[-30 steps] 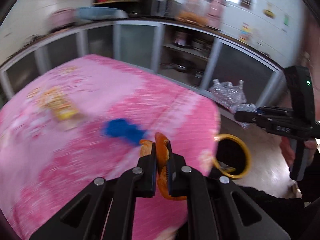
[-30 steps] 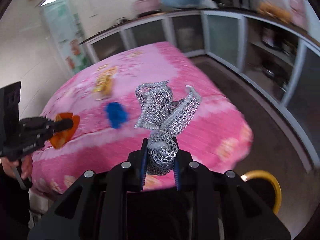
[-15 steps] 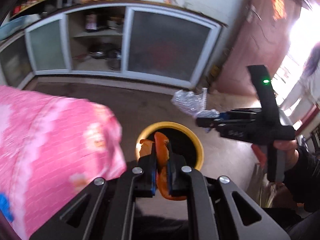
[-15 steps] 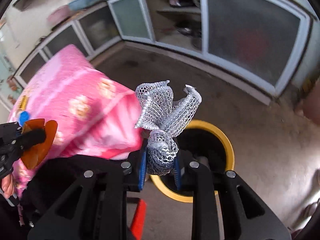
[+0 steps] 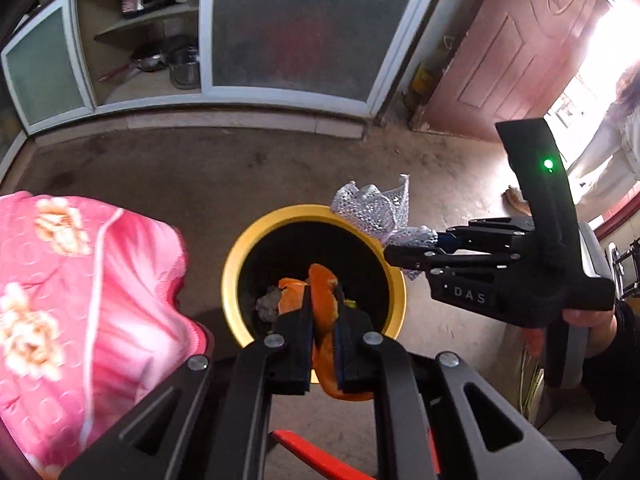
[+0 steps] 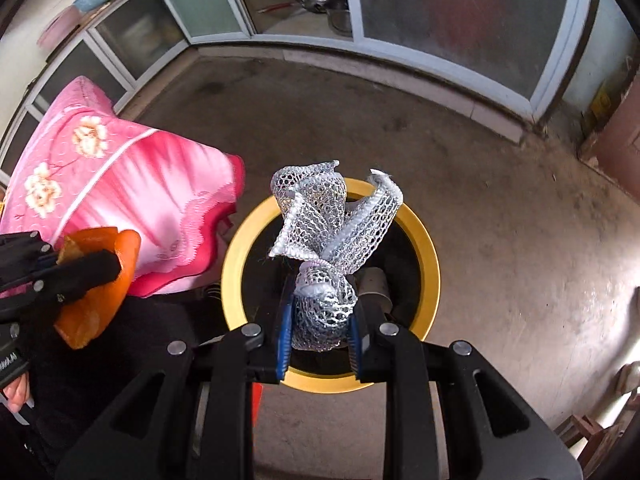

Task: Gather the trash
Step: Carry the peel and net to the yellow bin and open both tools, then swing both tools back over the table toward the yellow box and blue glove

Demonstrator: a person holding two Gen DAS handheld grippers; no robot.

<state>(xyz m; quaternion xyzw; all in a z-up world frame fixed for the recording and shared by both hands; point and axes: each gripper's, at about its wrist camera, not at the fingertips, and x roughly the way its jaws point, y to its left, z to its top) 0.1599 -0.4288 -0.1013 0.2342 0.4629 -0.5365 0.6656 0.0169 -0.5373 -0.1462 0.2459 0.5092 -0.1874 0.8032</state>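
Observation:
My left gripper point(image 5: 323, 312) is shut on an orange peel point(image 5: 325, 304) and holds it over the near rim of a yellow-rimmed bin point(image 5: 236, 248) on the floor. The bin holds a few scraps. My right gripper point(image 6: 320, 312) is shut on a white foam fruit net point(image 6: 324, 220) above the same bin point(image 6: 430, 256). In the left wrist view the right gripper point(image 5: 404, 254) holds the net point(image 5: 372, 210) over the bin's far right rim. In the right wrist view the left gripper point(image 6: 100, 268) with the peel point(image 6: 96, 300) sits left of the bin.
A table under a pink flowered cloth point(image 5: 60, 280) stands just left of the bin. Glass-fronted cabinets point(image 5: 304, 28) line the far wall, with a brown door point(image 5: 512, 52) at the right. A person in white point(image 5: 616, 152) stands at the doorway. A red object point(image 5: 316, 456) lies on the floor below my left gripper.
Both grippers have swung from the pink table toward the floor bin and now hang over it. The bin looks larger and nearer. Both holds are unchanged.

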